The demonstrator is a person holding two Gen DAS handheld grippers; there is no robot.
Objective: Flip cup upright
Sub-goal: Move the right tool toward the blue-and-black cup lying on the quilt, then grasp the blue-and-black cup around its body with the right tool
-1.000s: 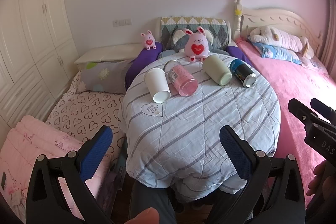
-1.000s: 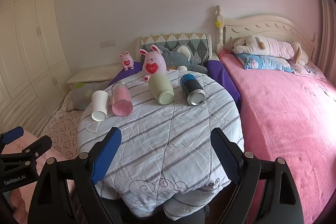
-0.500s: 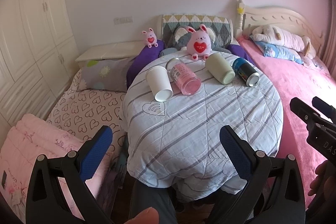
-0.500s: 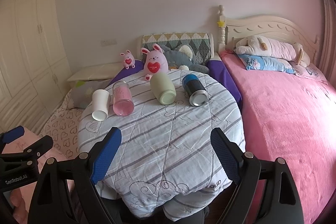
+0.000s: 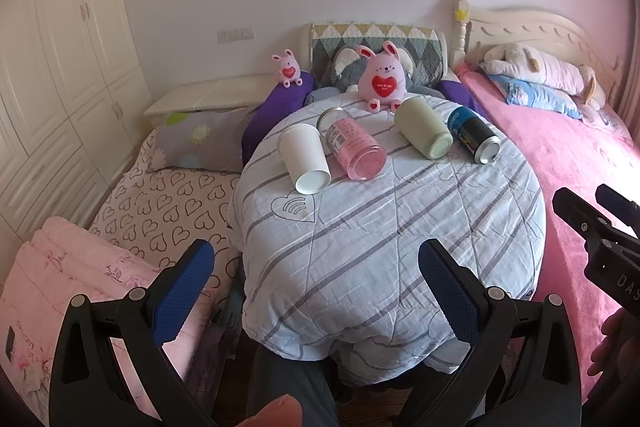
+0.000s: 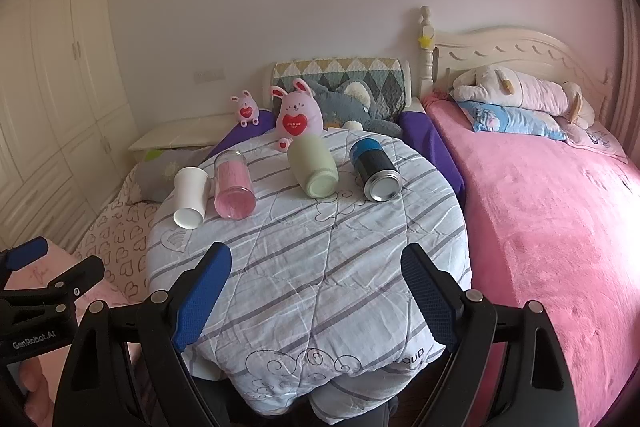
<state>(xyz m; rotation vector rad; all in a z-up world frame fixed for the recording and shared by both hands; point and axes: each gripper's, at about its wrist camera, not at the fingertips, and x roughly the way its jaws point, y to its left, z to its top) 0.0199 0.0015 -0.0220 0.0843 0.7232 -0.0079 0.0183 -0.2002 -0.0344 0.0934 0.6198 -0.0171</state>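
On the tabletop (image 5: 400, 227), which is draped in a striped quilt, four containers lie on their sides in a row along the far half. From left to right they are a white cup (image 5: 305, 158), a pink jar (image 5: 352, 147), a pale green cup (image 5: 423, 133) and a dark can (image 5: 474, 135) with a blue band. The white cup and the pink jar touch or nearly touch, and both point their bases toward the cameras; the green cup and can lie just beside each other. Behind the row a pink rabbit (image 5: 383, 79) with a red heart sits upright at the far edge, and a smaller rabbit (image 5: 287, 67) stands on a purple cushion to the left. The left claw (image 5: 316, 267) hangs over the near edge, its blue-padded fingers spread wide and holding nothing, well short of the cups. The right claw (image 6: 316, 275) is likewise wide apart and empty above the near part of the quilt. A pink bed (image 6: 560, 227) runs along the right, with a long plush dog (image 6: 520, 93) on its pillow.
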